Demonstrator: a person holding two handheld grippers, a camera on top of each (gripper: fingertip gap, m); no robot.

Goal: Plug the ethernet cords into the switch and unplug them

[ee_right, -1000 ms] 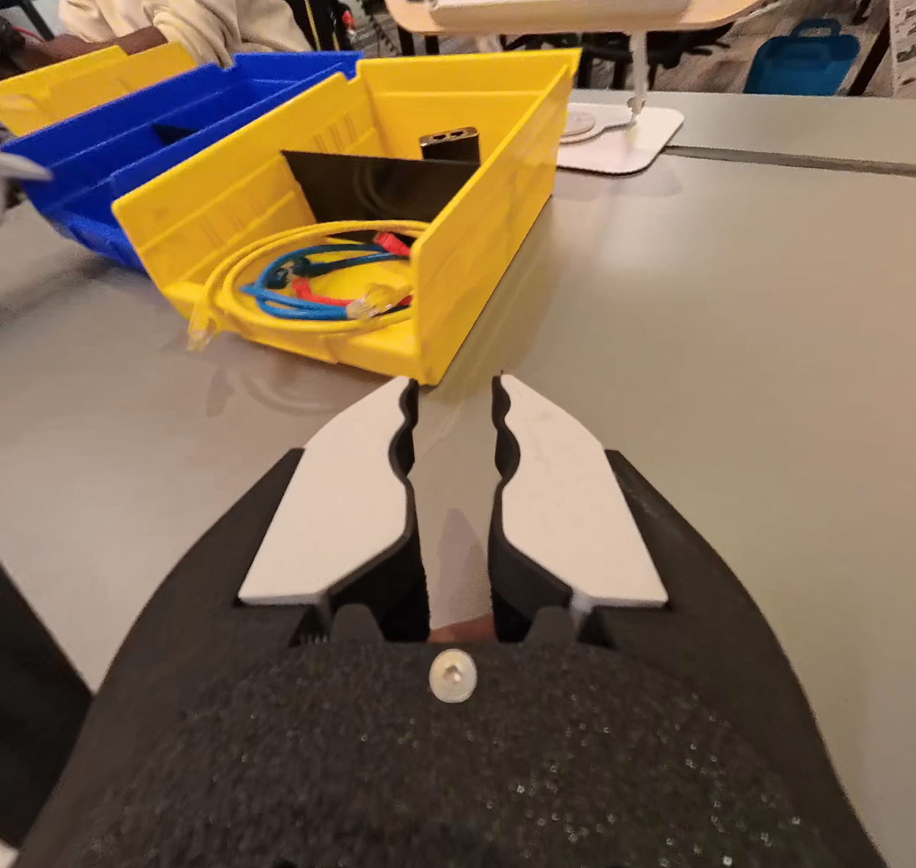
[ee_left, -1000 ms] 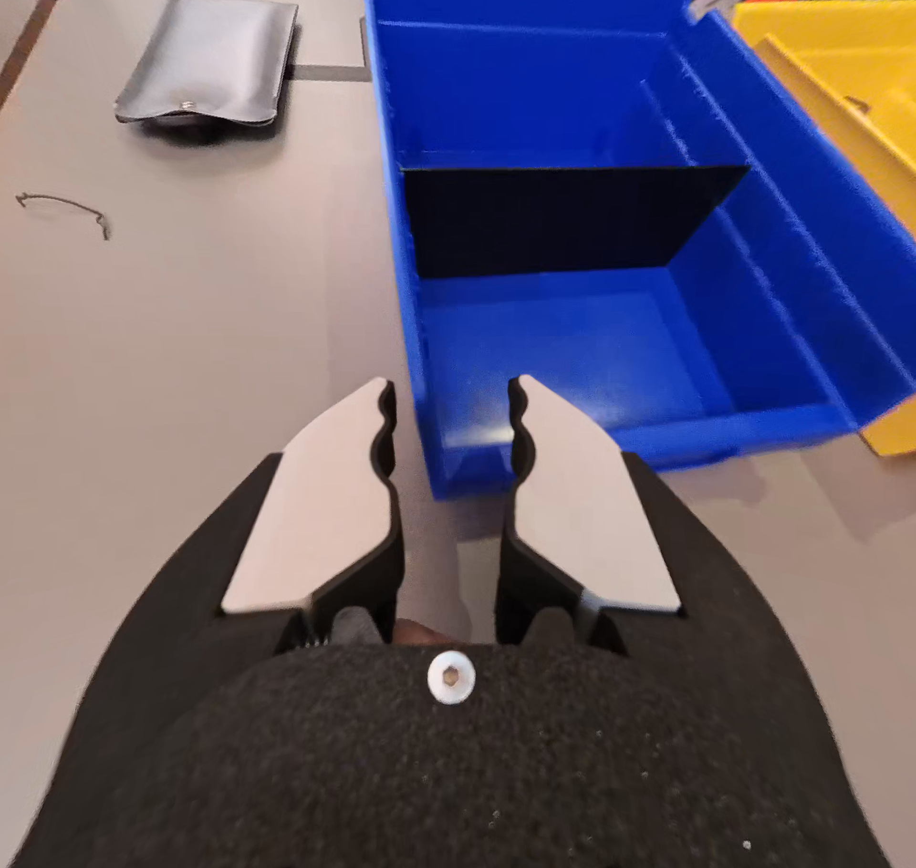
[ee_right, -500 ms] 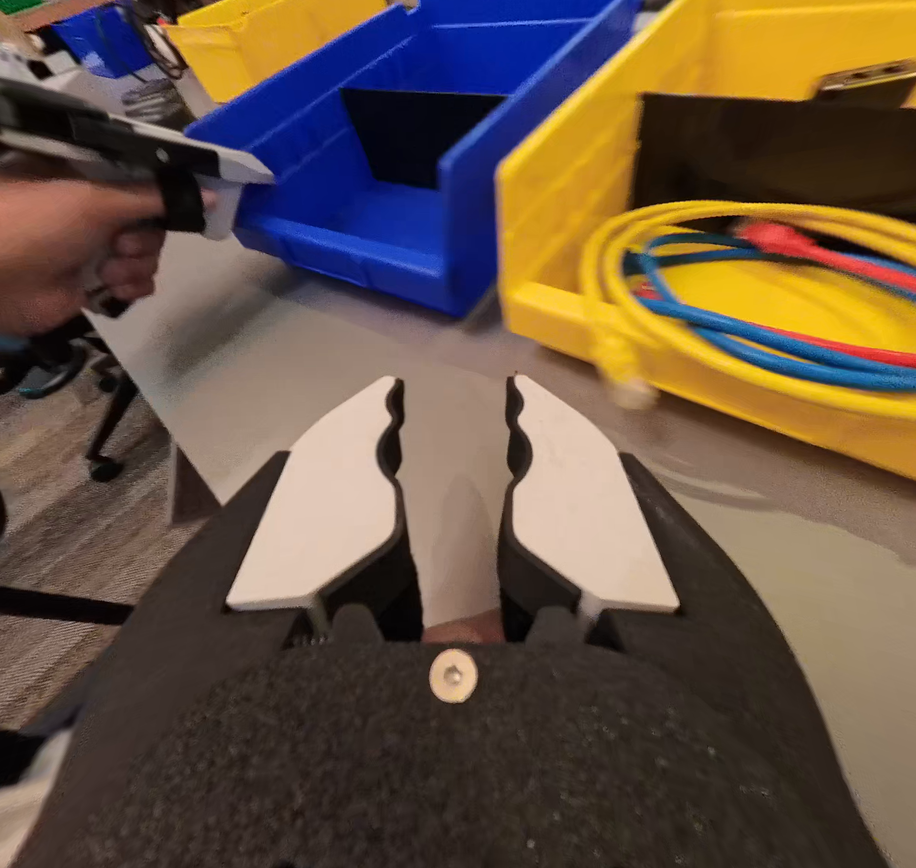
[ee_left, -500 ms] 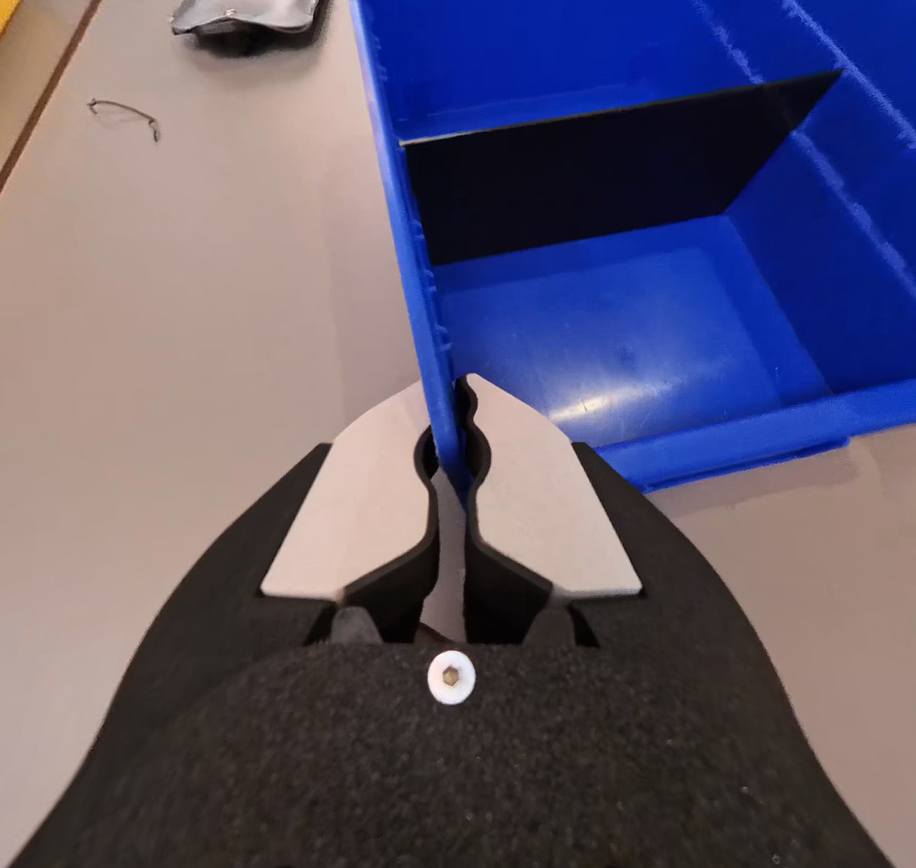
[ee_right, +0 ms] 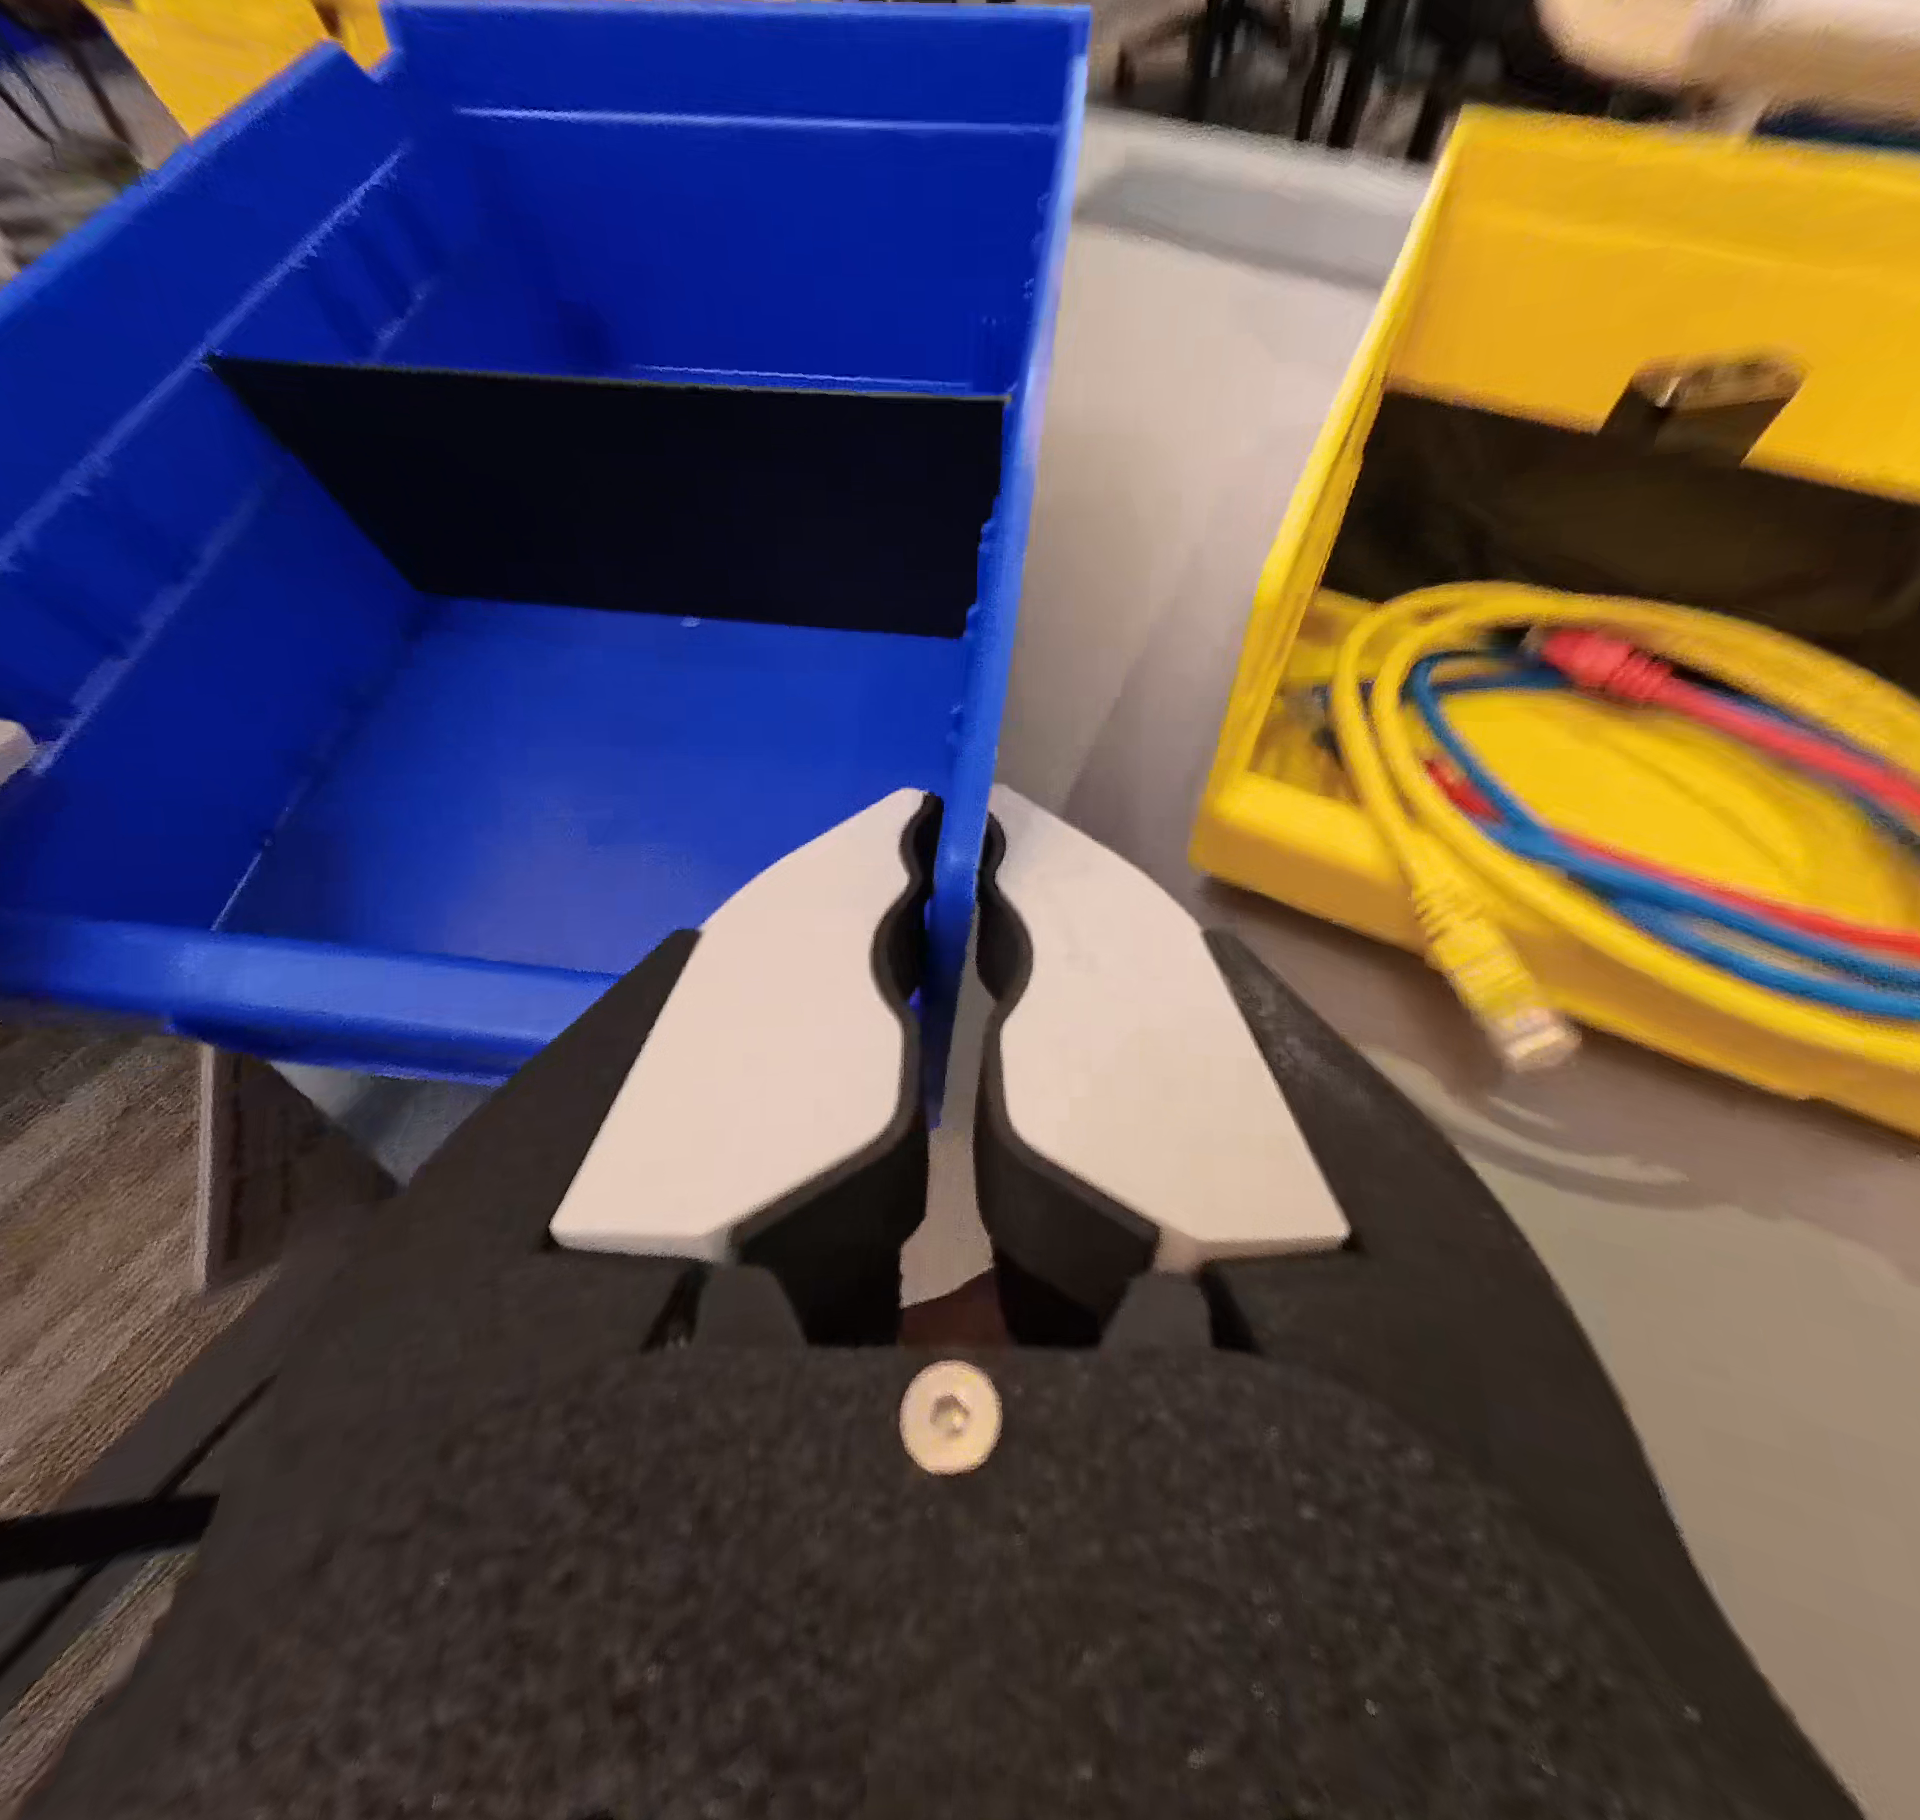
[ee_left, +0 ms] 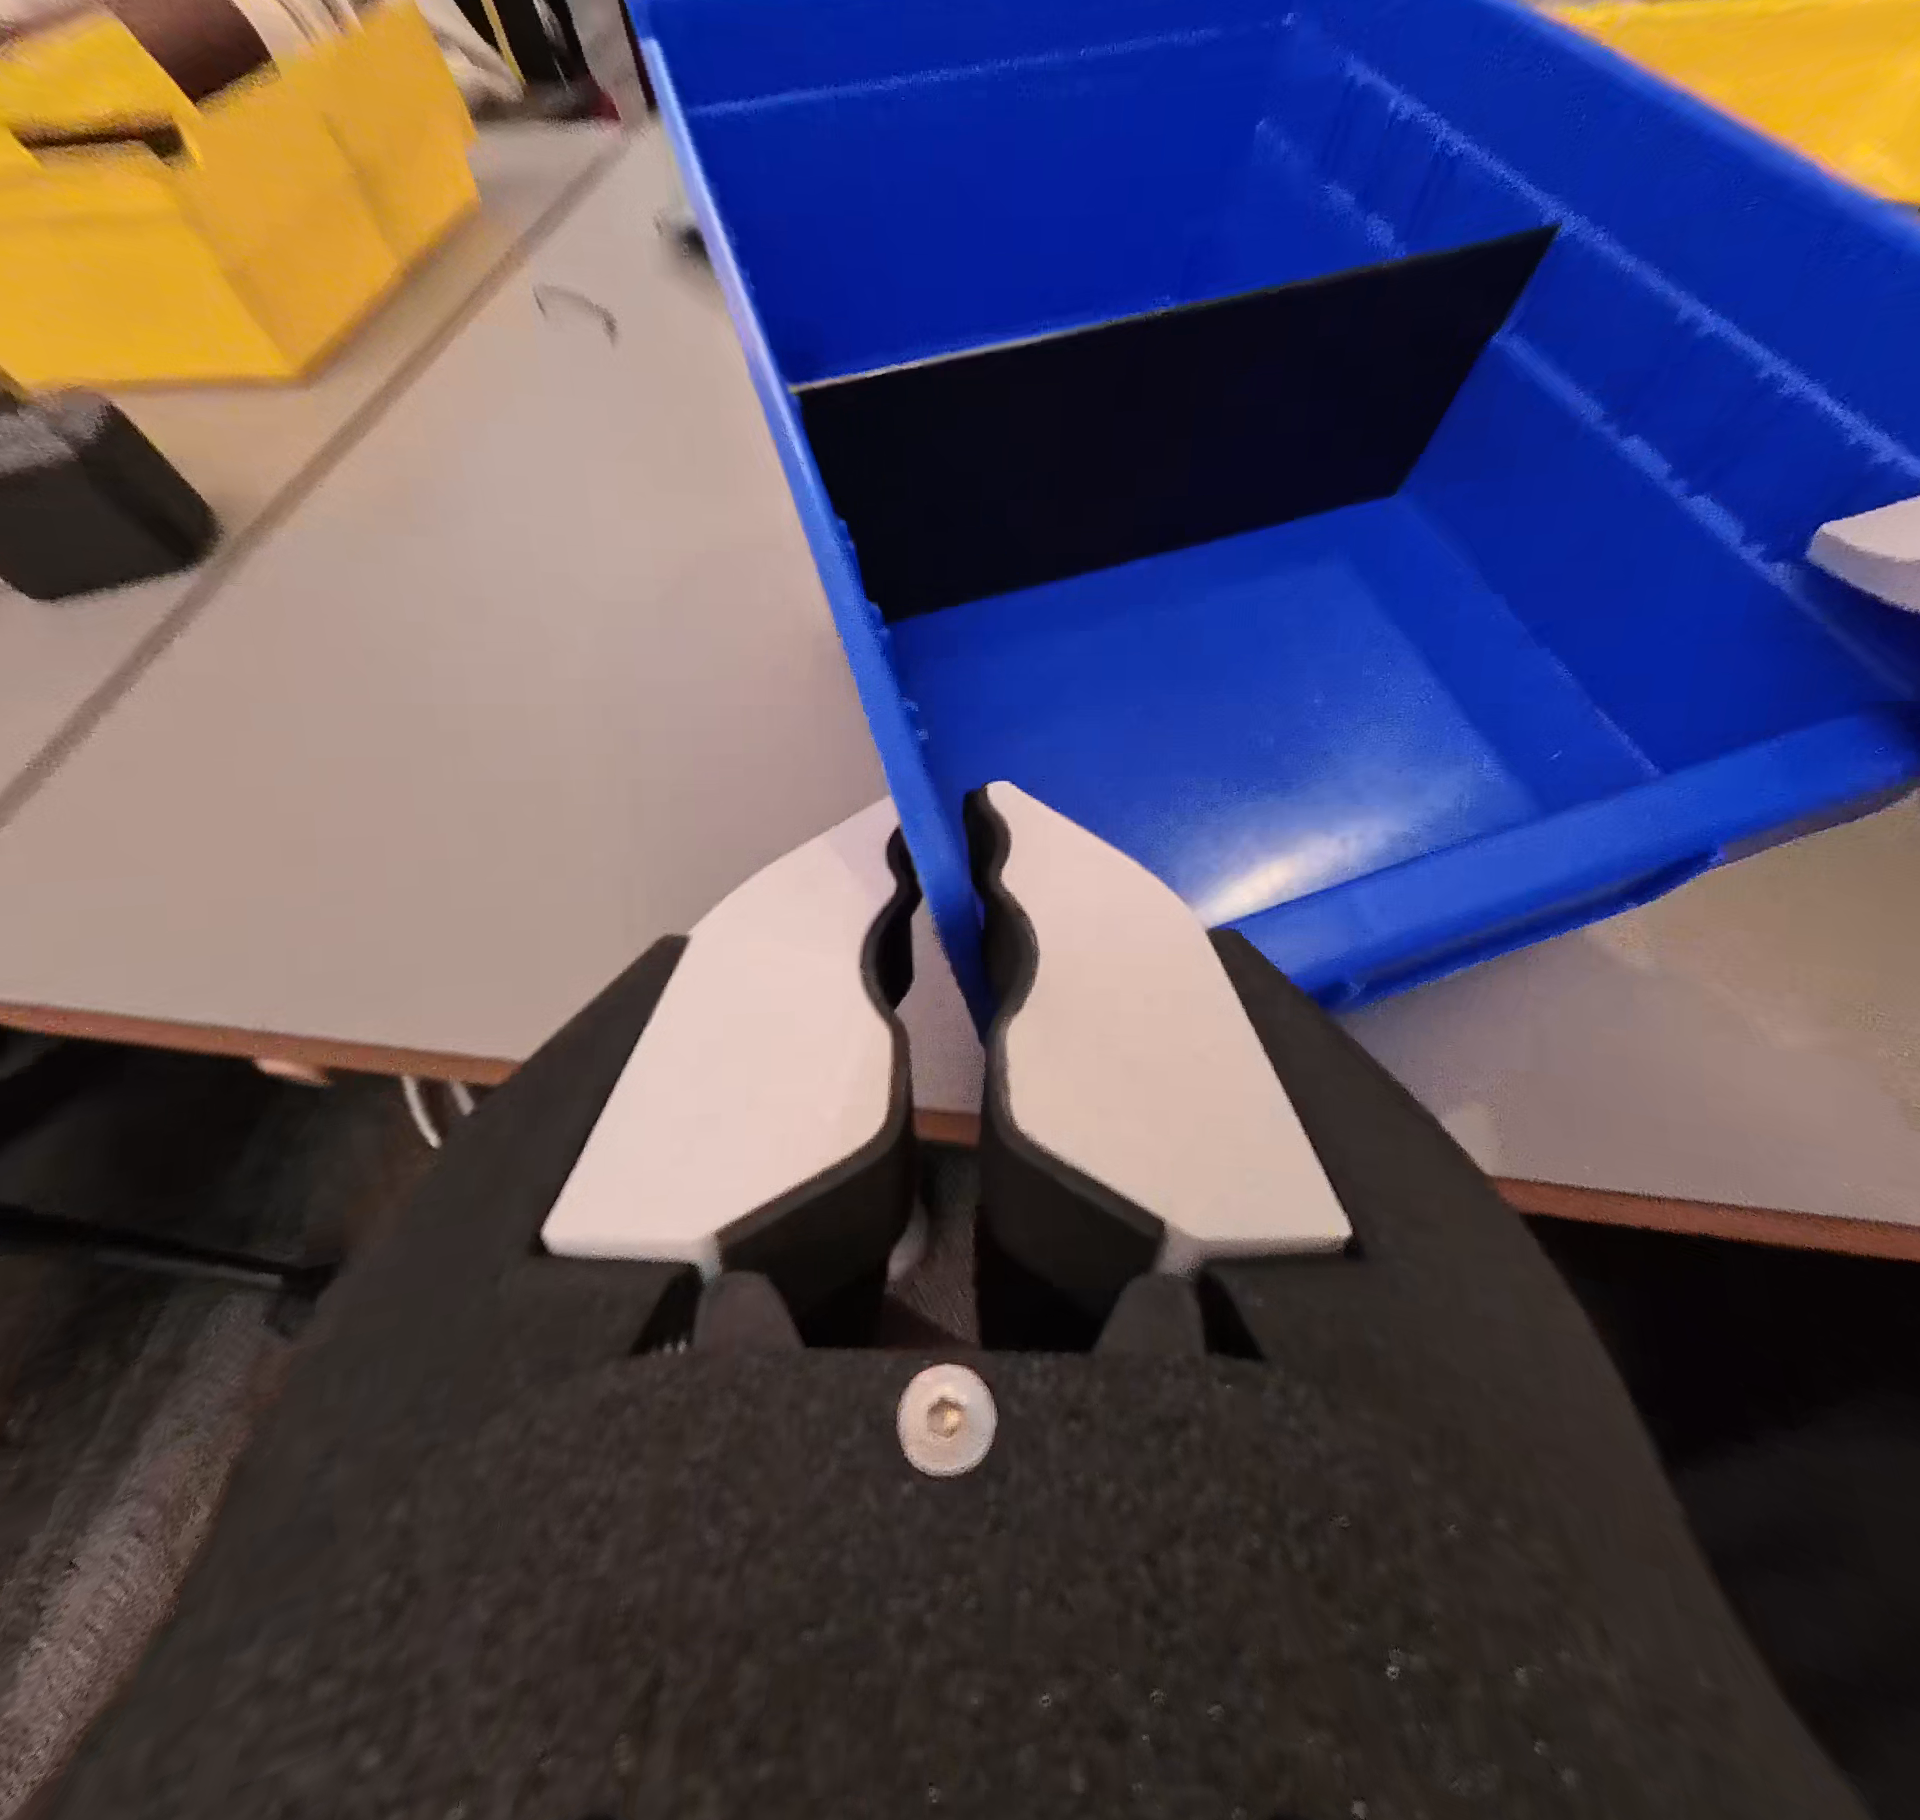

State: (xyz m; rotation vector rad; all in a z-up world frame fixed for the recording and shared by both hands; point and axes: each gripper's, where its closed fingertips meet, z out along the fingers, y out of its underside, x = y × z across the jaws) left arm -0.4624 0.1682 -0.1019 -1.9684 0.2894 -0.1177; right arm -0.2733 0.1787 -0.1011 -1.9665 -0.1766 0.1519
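Both grippers are closed on the blue bin: the left gripper pinches its left side wall near the front corner, and the right gripper pinches its right side wall. The ethernet cords, yellow, blue and red, lie coiled in the yellow bin just beside, on the grey table. A yellow plug hangs over its front edge.

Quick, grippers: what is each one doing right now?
Left gripper: closed on the left side wall of the blue bin.
Right gripper: closed on the bin's right side wall.
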